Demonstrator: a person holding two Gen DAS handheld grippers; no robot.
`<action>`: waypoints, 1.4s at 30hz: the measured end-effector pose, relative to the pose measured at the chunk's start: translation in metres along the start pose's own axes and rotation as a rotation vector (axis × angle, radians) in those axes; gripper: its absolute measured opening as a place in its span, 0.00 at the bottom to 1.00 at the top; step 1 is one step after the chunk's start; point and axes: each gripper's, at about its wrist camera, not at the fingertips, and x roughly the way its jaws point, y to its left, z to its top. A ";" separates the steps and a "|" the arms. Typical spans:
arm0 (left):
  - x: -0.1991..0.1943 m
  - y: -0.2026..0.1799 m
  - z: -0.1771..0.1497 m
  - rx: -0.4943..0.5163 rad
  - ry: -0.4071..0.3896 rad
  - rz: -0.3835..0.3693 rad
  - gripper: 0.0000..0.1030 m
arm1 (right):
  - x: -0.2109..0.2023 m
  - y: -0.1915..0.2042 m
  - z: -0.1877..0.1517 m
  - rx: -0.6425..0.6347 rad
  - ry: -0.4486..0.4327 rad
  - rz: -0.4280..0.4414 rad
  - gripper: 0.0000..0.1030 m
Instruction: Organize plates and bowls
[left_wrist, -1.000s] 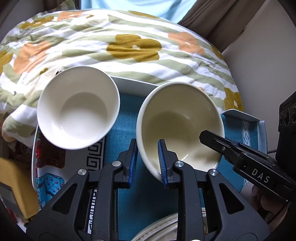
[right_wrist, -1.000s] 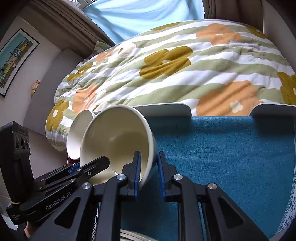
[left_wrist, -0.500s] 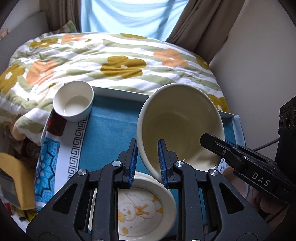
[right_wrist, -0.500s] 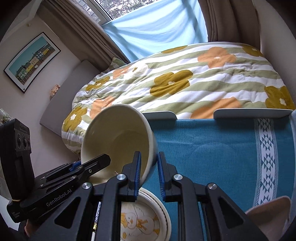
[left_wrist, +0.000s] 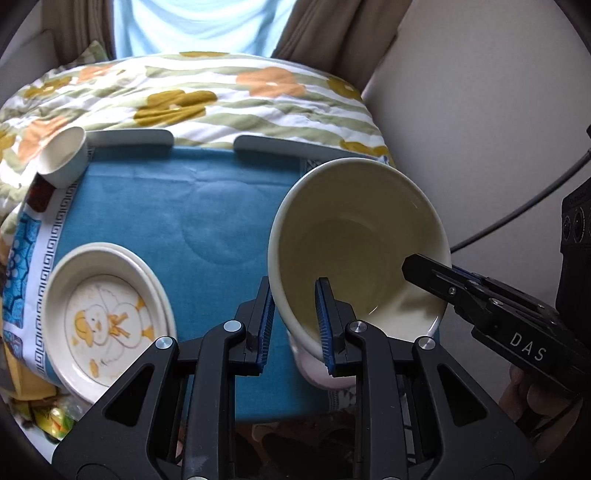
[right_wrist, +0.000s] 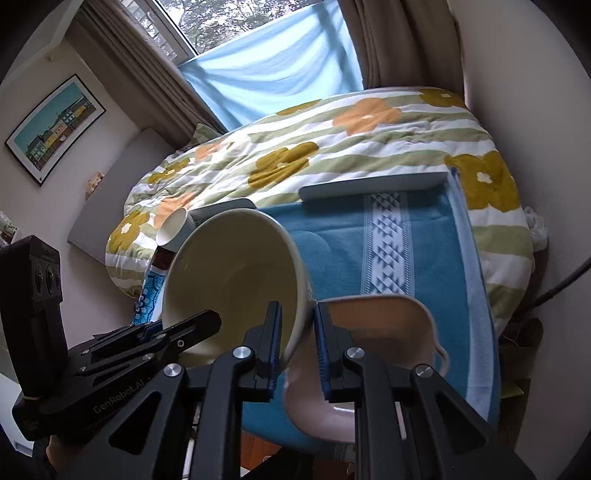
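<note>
Both grippers hold one large cream bowl (left_wrist: 354, 236), tilted, above the blue cloth. My left gripper (left_wrist: 295, 325) is shut on its near-left rim. My right gripper (right_wrist: 297, 350) is shut on the opposite rim of the cream bowl (right_wrist: 236, 273); its finger (left_wrist: 436, 277) shows in the left wrist view. Right under the bowl sits a pale pink dish (right_wrist: 384, 332) with a small handle. A duck-print plate (left_wrist: 103, 317) lies at the cloth's front left. A small white bowl (left_wrist: 62, 155) rests at the far left corner.
The blue cloth (left_wrist: 177, 206) covers a tray with grey rims (left_wrist: 129, 138), set on a flower-patterned quilt (left_wrist: 221, 96). A wall and a black cable (left_wrist: 517, 206) are on the right. Curtains and a window lie beyond the bed.
Both grippers have pulled the cream bowl back and to the right, away from the small white bowl. The duck plate now lies to the left and the pink dish has come into view under the bowl.
</note>
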 end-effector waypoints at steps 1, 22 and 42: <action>0.005 -0.006 -0.003 0.005 0.015 -0.004 0.19 | -0.002 -0.007 -0.004 0.011 0.004 -0.008 0.16; 0.096 -0.048 -0.030 0.257 0.240 0.118 0.19 | 0.038 -0.064 -0.046 0.094 0.141 -0.109 0.16; 0.126 -0.054 -0.031 0.366 0.276 0.168 0.19 | 0.057 -0.071 -0.054 0.113 0.204 -0.143 0.16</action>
